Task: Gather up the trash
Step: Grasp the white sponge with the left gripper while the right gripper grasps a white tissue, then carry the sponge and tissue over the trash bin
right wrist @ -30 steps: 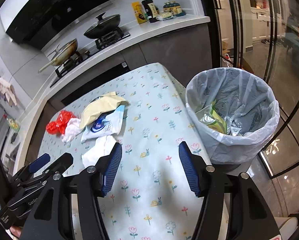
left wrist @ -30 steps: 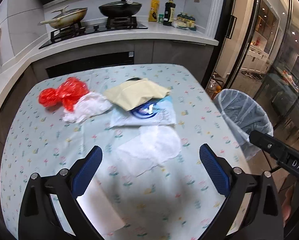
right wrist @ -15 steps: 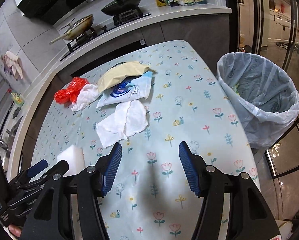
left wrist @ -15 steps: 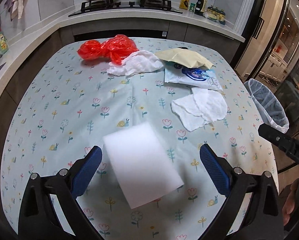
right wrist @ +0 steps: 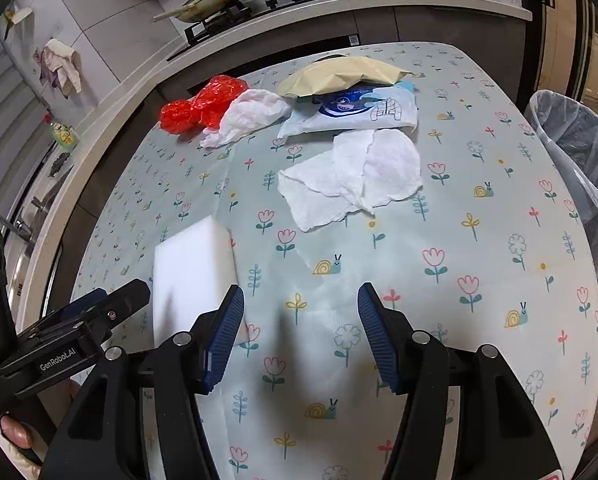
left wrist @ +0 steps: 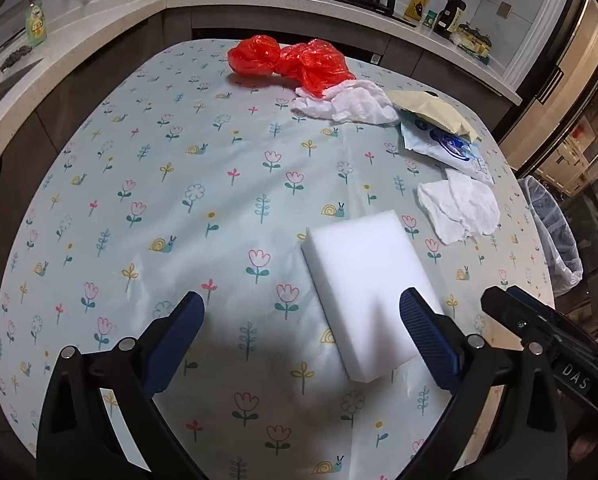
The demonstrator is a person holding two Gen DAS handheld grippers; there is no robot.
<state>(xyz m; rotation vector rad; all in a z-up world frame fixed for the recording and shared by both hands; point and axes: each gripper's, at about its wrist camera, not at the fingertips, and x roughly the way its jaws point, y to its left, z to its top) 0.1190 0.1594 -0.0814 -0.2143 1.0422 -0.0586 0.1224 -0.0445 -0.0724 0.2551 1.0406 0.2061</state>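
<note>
Two hand-held grippers over a counter (left wrist: 147,184) covered in a flowered cloth. Left hand-held gripper (left wrist: 301,328) spread wide, nothing between its blue pads, hanging above the near edge of the counter. Right hand-held gripper (right wrist: 301,332) likewise spread and empty, near the same edge, just beside the left one.

White foam block (left wrist: 369,292) lying flat close to the near edge, between the two hand-held grippers, its near end partly behind the left one's right finger (left wrist: 427,340).

Trash gathered toward the far right part of the counter: red plastic bag (left wrist: 295,60) near the far edge, crumpled white tissue (left wrist: 351,102) touching it, yellow paper bag (left wrist: 431,110) lying over a blue-and-white wrapper (left wrist: 447,148), and a flat torn napkin (right wrist: 351,176) nearer the middle, apart from the block.

Wide bare stretch of cloth along the left side and the near middle. Bin (right wrist: 579,168) lined with a clear bag standing off the right edge of the counter. Stove (right wrist: 259,4) with pans on the kitchen worktop beyond the far edge.
</note>
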